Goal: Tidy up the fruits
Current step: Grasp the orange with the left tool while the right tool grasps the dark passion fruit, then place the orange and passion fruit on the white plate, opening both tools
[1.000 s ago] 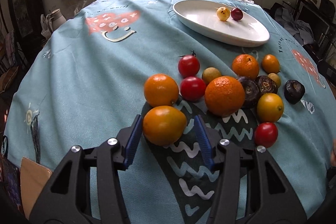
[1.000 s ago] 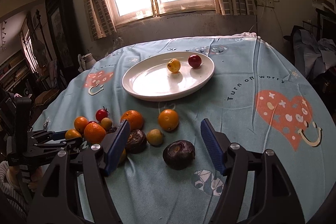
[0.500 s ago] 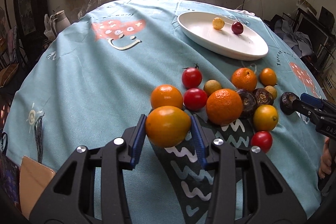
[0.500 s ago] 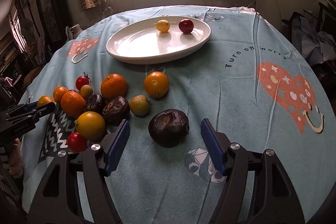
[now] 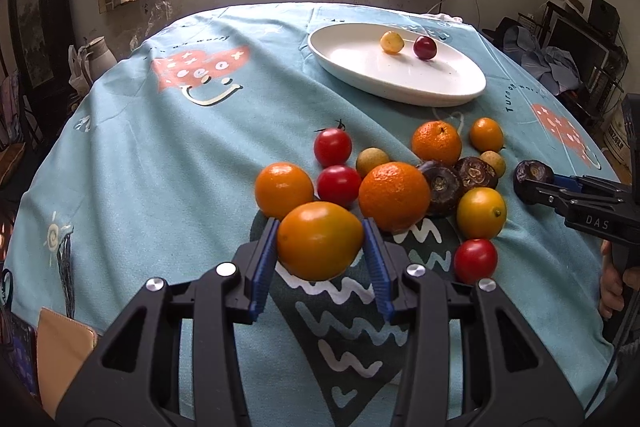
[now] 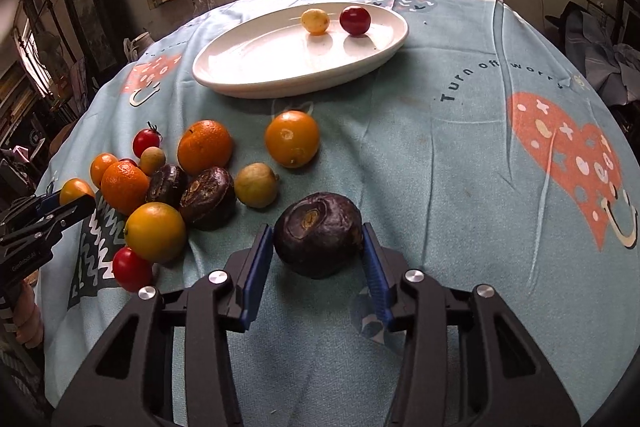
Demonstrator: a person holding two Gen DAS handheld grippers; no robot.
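The left gripper pinches an orange-yellow fruit between its blue pads. The right gripper is closing around a dark purple fruit on the tablecloth. Ahead of both grippers sits the white plate, holding two small fruits.

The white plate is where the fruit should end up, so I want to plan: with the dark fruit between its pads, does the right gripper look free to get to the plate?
Probably yes. The right gripper is closing on the dark fruit, and bare cloth lies ahead up to the plate; only one orange sits slightly left.
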